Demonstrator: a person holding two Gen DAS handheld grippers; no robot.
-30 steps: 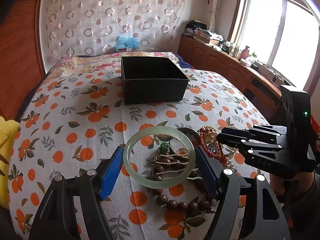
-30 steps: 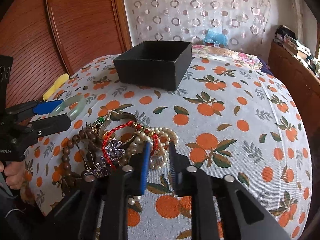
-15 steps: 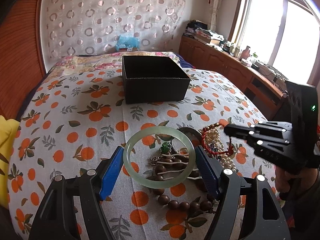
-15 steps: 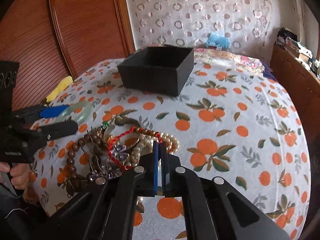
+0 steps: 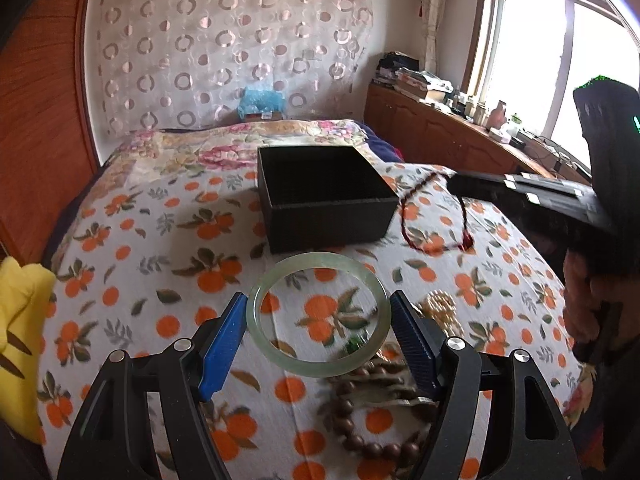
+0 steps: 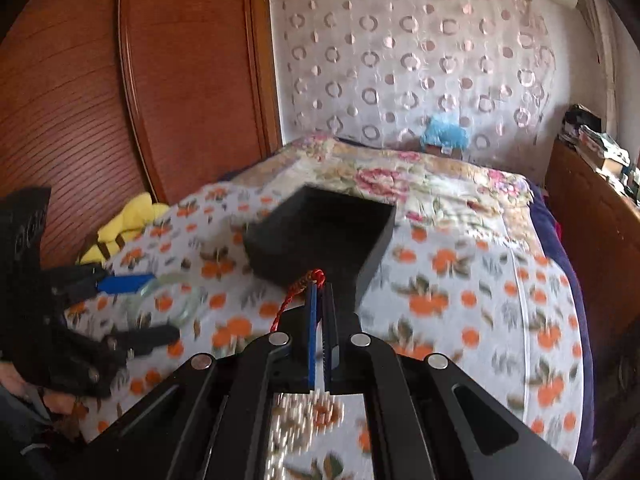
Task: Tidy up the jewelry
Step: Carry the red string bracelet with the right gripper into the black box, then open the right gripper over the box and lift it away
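Note:
My left gripper (image 5: 318, 316) is shut on a pale green jade bangle (image 5: 276, 354) and holds it above the bedspread, short of the open black box (image 5: 328, 222). My right gripper (image 6: 320, 286) is shut on a red cord bracelet (image 6: 298, 292), which hangs from its tips just right of the box in the left wrist view (image 5: 434, 248). The box also shows in the right wrist view (image 6: 320, 232), straight ahead of the fingertips. A brown bead bracelet (image 5: 372, 446) and a pearl strand (image 5: 440, 306) lie below.
The bedspread (image 5: 180, 264) has an orange print. A yellow cloth (image 5: 20, 320) lies at its left edge beside a wooden headboard (image 5: 40, 120). A wooden cabinet (image 5: 440, 136) with clutter stands along the right under a window.
Both grippers have lifted and moved toward the box. The right gripper closed on the red cord bracelet and pulled it out of the jewelry pile. The left gripper still holds the bangle.

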